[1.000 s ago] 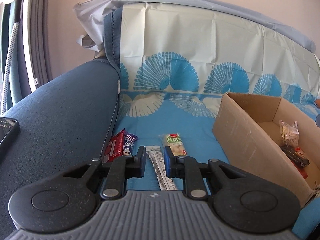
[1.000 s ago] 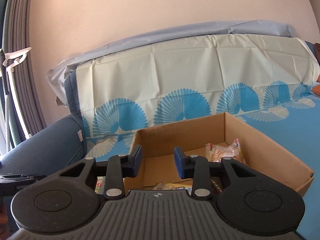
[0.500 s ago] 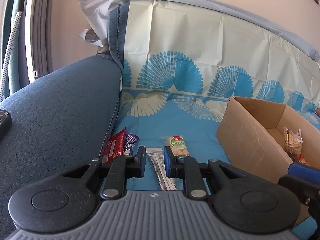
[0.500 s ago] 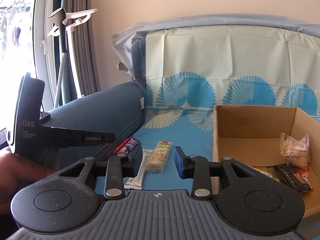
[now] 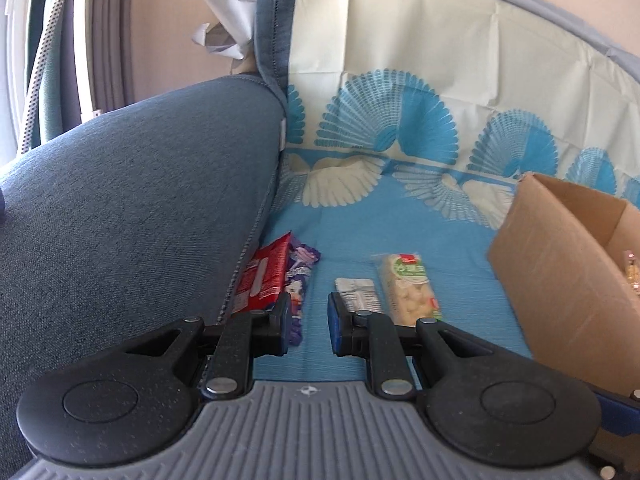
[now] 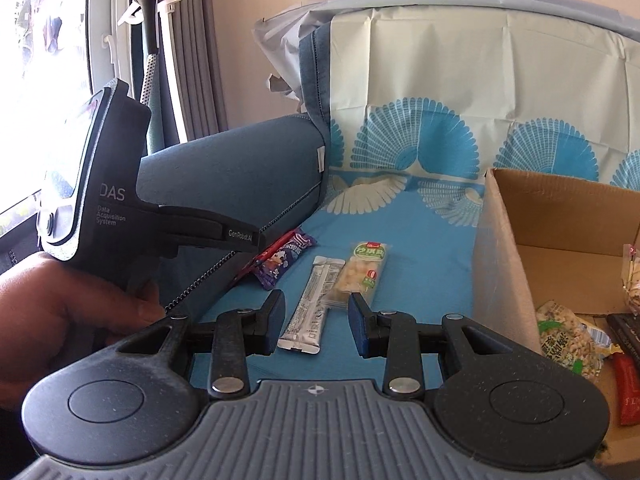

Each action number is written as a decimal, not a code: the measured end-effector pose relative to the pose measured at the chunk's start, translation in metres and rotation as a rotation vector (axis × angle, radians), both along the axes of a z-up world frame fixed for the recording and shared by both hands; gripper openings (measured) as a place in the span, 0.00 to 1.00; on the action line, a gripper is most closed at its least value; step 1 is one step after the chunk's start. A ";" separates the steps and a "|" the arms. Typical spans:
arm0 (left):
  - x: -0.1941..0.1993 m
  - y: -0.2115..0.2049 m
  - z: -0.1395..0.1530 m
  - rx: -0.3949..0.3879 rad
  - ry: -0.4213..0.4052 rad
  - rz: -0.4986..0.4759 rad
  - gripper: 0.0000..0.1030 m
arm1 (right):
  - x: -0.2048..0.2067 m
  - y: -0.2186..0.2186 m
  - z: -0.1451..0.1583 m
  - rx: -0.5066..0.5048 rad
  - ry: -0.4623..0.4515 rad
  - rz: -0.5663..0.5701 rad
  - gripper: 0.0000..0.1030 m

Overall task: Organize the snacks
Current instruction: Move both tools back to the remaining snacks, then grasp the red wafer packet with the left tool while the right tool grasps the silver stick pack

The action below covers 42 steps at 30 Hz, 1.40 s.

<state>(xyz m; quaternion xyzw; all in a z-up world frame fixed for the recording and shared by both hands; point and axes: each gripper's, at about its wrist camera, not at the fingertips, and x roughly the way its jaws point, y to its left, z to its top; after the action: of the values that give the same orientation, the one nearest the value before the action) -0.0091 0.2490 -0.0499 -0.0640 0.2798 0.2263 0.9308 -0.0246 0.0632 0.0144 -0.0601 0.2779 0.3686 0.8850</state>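
Note:
Loose snacks lie on the blue patterned sofa cover point(image 5: 400, 220): a red packet point(image 5: 262, 280) and a purple packet point(image 5: 298, 276) against the armrest, a silver sachet point(image 5: 356, 298), and a pale snack bar with a green label point(image 5: 408, 288). My left gripper point(image 5: 308, 328) hovers just short of them, its jaws a narrow gap apart with nothing between. My right gripper point(image 6: 316, 324) stands open above the near end of the silver sachet point(image 6: 316, 304), without touching it. The pale bar point(image 6: 362, 272) and the purple packet point(image 6: 282, 260) lie just beyond. A cardboard box point(image 6: 504, 264) stands to the right.
The blue sofa armrest point(image 5: 140, 220) walls the left side. The box holds a green-printed bag point(image 6: 568, 340), a red packet point(image 6: 628, 392) and a dark packet point(image 6: 628, 332). A hand point(image 6: 60, 320) holds the left gripper's housing point(image 6: 104, 184). Curtains and a window stand far left.
The right view swung left from the box to the loose snacks and sank toward them. The left gripper came lower and nearer the packets. Neither pair of jaws changed its gap.

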 end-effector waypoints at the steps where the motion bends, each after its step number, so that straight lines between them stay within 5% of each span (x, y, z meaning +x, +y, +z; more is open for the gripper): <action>1: 0.002 0.001 -0.001 0.010 0.008 0.007 0.20 | 0.004 0.003 -0.003 -0.005 0.011 -0.002 0.36; 11: 0.026 0.004 -0.023 0.129 0.109 0.025 0.21 | 0.039 0.034 -0.039 -0.049 0.110 -0.020 0.38; 14: 0.030 0.009 -0.028 0.132 0.120 0.047 0.21 | 0.046 0.043 -0.048 -0.072 0.113 -0.023 0.46; 26: 0.051 0.010 -0.043 0.186 0.178 0.036 0.28 | 0.060 0.067 -0.078 -0.126 0.141 -0.001 0.52; 30: 0.056 0.009 -0.047 0.200 0.197 0.042 0.28 | 0.058 0.069 -0.079 -0.148 0.121 0.012 0.51; 33: 0.059 0.010 -0.049 0.203 0.207 0.049 0.28 | 0.057 0.069 -0.079 -0.166 0.104 0.014 0.38; 42: 0.062 0.011 -0.052 0.213 0.229 0.067 0.19 | 0.054 0.059 -0.075 -0.185 0.102 -0.005 0.36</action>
<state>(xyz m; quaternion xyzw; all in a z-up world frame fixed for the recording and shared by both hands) 0.0532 0.2603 -0.1016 0.0521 0.3561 0.2914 0.8863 0.0292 0.1226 -0.0606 -0.1220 0.3557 0.3418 0.8613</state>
